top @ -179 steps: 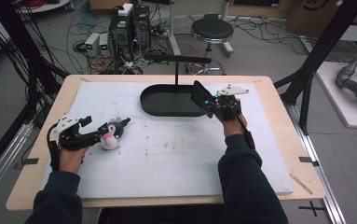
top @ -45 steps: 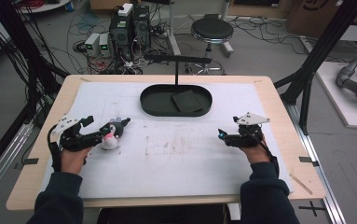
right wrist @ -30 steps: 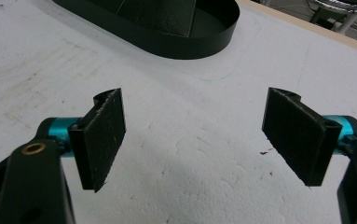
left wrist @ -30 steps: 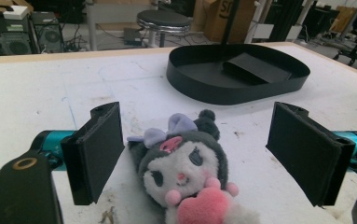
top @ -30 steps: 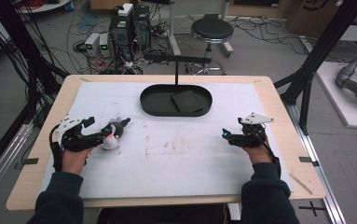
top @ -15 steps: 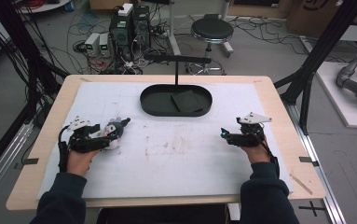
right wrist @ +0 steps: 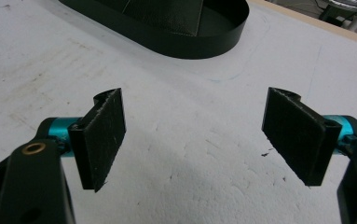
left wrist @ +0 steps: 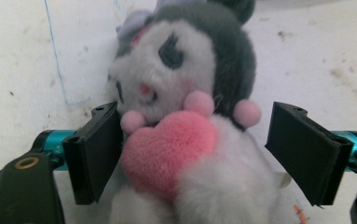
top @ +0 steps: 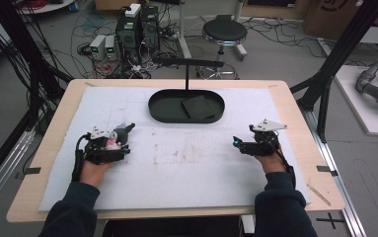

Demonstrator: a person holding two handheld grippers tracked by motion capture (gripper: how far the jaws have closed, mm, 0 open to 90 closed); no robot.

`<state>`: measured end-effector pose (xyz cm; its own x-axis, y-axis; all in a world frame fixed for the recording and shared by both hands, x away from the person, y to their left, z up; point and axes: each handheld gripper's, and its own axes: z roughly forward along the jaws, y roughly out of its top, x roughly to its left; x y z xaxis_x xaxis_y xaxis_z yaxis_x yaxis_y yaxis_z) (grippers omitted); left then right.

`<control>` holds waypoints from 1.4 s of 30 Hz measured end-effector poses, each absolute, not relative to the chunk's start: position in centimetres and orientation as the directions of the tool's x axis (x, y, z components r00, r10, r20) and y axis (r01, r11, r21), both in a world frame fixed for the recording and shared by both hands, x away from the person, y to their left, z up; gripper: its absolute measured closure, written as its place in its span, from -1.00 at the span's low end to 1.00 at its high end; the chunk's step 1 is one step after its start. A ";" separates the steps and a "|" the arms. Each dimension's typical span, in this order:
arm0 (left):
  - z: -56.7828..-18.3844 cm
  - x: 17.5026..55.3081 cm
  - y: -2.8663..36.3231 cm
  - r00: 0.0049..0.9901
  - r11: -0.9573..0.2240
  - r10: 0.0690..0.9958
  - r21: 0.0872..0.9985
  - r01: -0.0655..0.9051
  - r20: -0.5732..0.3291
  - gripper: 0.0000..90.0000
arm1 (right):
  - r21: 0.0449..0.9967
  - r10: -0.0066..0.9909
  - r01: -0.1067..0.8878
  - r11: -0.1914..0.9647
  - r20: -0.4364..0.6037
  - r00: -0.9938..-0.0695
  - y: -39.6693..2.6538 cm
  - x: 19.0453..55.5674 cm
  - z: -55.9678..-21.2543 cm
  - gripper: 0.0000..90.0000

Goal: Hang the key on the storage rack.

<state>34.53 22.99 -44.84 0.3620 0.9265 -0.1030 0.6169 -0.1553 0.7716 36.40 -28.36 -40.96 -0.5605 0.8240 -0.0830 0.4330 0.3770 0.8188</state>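
While the plush toy [left wrist: 185, 140] lies on the white mat [top: 186, 168] at the table's left side, the left gripper [left wrist: 199, 154] has it between its two black jaws, which have just been closing: one pad touches the toy's side, the other stands just clear of it, so nothing is clamped yet. Well apart on the right, the right gripper [right wrist: 199, 140] rests spread wide over bare mat. Farther back sits the black oval tray [top: 159, 111].

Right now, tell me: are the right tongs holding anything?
No, the right tongs stand open over the bare white mat, with nothing between them.
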 end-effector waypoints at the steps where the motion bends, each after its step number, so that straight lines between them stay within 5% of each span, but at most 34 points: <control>1: -44.8 34.5 23.1 0.360 -0.147 0.926 0.772 0.619 -0.112 -0.50 | 0.819 0.823 0.432 0.377 -0.083 -0.562 -28.4 36.4 -41.0 -0.52; 12: -44.9 34.9 23.2 0.317 -0.082 0.936 0.778 0.623 -0.155 -0.39 | 0.818 0.820 0.434 0.377 -0.078 -0.567 -28.2 36.3 -41.0 -0.52; 18: -44.5 34.8 23.0 0.361 -0.139 0.926 0.789 0.598 -0.110 -0.11 | 0.821 0.821 0.431 0.375 -0.078 -0.565 -28.3 36.2 -40.9 -0.52; 31: -38.4 33.9 24.4 0.486 -0.029 0.857 0.925 0.379 -0.172 -0.04 | 0.836 0.824 0.429 0.342 -0.047 -0.564 -28.9 36.4 -40.8 -0.51; 42: -32.7 35.7 24.1 0.576 0.045 0.781 0.942 0.333 -0.241 -0.04 | 0.851 0.819 0.413 0.323 -0.033 -0.573 -29.1 36.3 -40.5 -0.51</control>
